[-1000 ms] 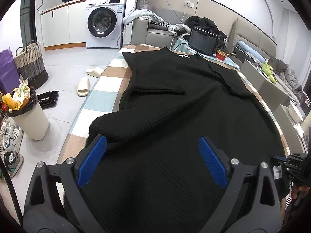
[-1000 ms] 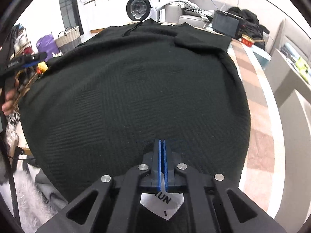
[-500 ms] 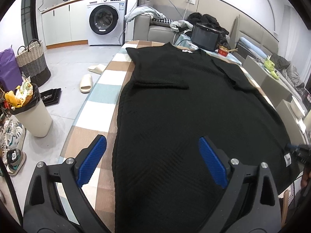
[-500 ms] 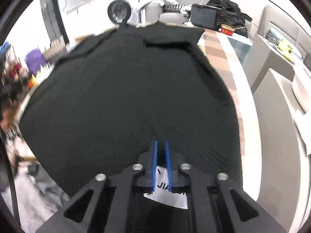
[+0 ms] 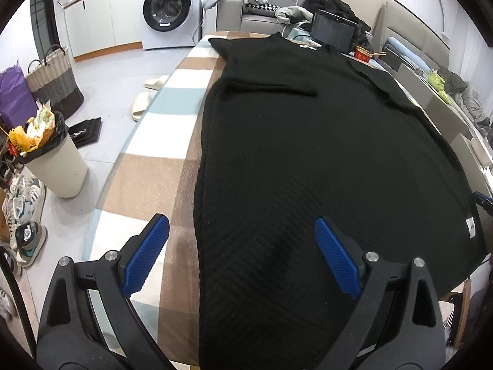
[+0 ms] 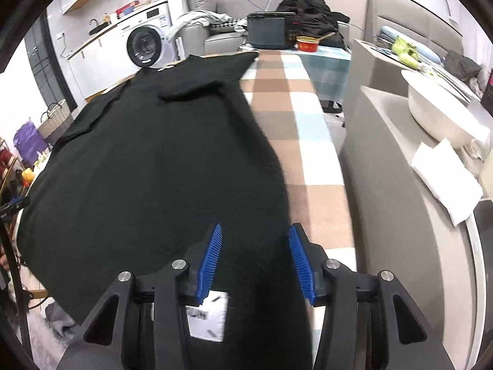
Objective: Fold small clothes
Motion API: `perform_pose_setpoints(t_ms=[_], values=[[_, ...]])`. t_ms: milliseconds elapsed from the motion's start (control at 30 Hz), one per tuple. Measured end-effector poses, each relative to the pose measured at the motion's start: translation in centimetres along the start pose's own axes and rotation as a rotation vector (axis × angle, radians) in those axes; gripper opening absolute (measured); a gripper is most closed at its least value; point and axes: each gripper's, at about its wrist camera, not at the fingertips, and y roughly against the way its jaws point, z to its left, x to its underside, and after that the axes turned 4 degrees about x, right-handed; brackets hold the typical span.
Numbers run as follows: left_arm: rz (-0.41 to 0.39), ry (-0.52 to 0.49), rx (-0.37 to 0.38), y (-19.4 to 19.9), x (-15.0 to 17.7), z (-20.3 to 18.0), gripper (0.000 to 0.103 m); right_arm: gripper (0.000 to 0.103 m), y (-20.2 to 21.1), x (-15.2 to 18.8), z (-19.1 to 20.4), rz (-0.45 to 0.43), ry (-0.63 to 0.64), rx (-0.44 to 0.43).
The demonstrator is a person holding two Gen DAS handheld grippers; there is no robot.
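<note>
Roughly, the scene at this moment:

Garment: black knit top (image 5: 308,154), spread flat and lengthwise on the checked tablecloth (image 5: 160,117), collar at the far end, hem hanging over the near edge toward both tools.
Sleeves: both short sleeves appear folded inward over the body; one lies as a band across the chest (image 5: 271,88). Judged: side folds done, so the piece is narrowed for a lengthwise fold.
Left gripper (image 5: 242,257): blue pads spread wide, nothing between them, poised over the near left part of the hem, one pad over bare cloth of the table, the other over the knit.
Right gripper (image 6: 255,260): pads parted to a moderate gap, astride the near right edge of the top; fabric sits between them but is not pinched. A white label (image 6: 206,317) shows below the pads.
Why so placed: tools sit at the two hem corners, likely to take both and carry the hem toward the collar.
Risk, judged: loose knit may sag in the middle if lifted unevenly.
Surroundings: washing machine (image 5: 169,7), white bin (image 5: 52,160) on the floor to the left.
</note>
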Motion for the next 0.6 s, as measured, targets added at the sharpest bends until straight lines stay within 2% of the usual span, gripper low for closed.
perform_pose_setpoints(t_ms=[100,267,300,333,367,400,433,600], values=[[0.007,0.018,0.009,-0.8,0.3,0.2,0.092,0.047,-0.6,0.2,-0.5,0.017,-0.012,-0.004],[0.001,0.004,-0.013,-1.6,0.8,-0.1,0.078,0.047,-1.4,0.0,-0.6,0.016,-0.008,-0.003],[-0.004,-0.011,-0.025,-1.7,0.7,-0.2,0.067,0.047,-1.6,-0.1,-0.7,0.024,-0.015,-0.004],[-0.01,-0.021,-0.028,-1.7,0.7,-0.3,0.05,0.047,-1.8,-0.1,-0.6,0.025,-0.017,-0.004],[-0.015,-0.028,-0.027,-1.6,0.7,-0.3,0.04,0.047,-1.9,0.0,-0.6,0.024,-0.017,-0.008],[-0.021,-0.029,-0.017,-1.5,0.7,-0.2,0.018,0.047,-2.0,-0.1,-0.6,0.025,-0.019,-0.016],[-0.024,-0.02,0.006,-1.4,0.6,0.0,0.004,0.047,-2.0,-0.2,-0.6,0.03,-0.025,-0.027],[-0.062,0.048,0.043,-0.9,-0.3,2.2,0.004,0.047,-2.1,-0.7,0.0,0.029,-0.012,-0.058]])
